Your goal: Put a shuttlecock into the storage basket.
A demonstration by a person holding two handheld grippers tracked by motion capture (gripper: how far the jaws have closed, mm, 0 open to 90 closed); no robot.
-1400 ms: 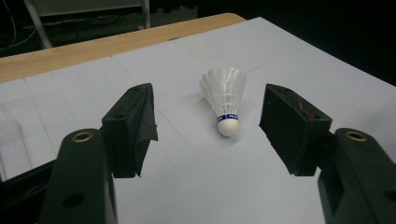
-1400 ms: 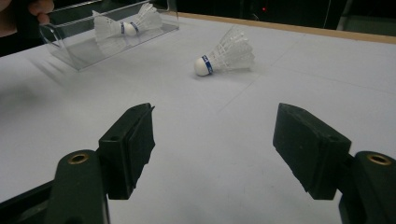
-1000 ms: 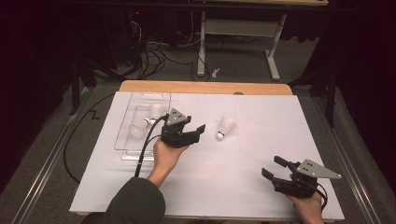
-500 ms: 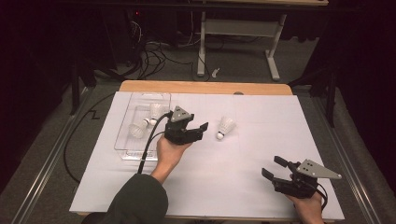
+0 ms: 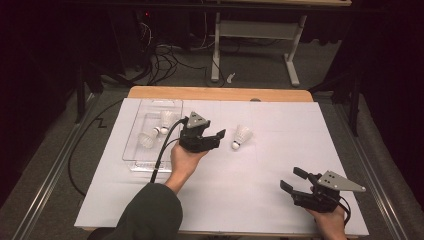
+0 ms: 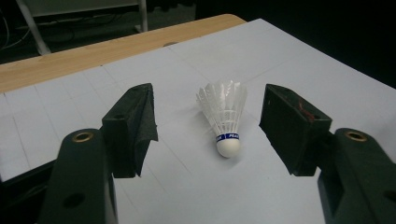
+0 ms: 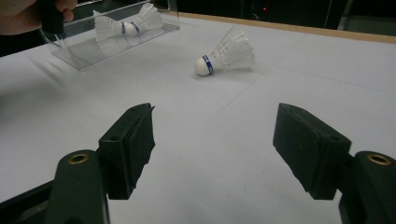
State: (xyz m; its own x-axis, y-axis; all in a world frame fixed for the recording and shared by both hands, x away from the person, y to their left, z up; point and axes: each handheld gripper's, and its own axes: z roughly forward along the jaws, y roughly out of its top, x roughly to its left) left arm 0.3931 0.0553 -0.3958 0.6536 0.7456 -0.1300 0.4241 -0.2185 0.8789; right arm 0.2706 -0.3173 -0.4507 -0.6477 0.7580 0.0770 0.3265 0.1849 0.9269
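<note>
White paper is covering most of the table (image 5: 280,200), with a strip of bare wood showing at the far edge. Sitting at the left is a clear plastic tray (image 5: 131,150) holding two shuttlecocks. Left hand-held gripper (image 5: 212,139) is hovering mid-table, jaws spread wide, lining up on the loose shuttlecock (image 6: 223,115) lying on its side just beyond them, not touching. Right hand-held gripper (image 5: 294,181) is hanging near the front right corner, jaws spread too, holding nothing.
</note>
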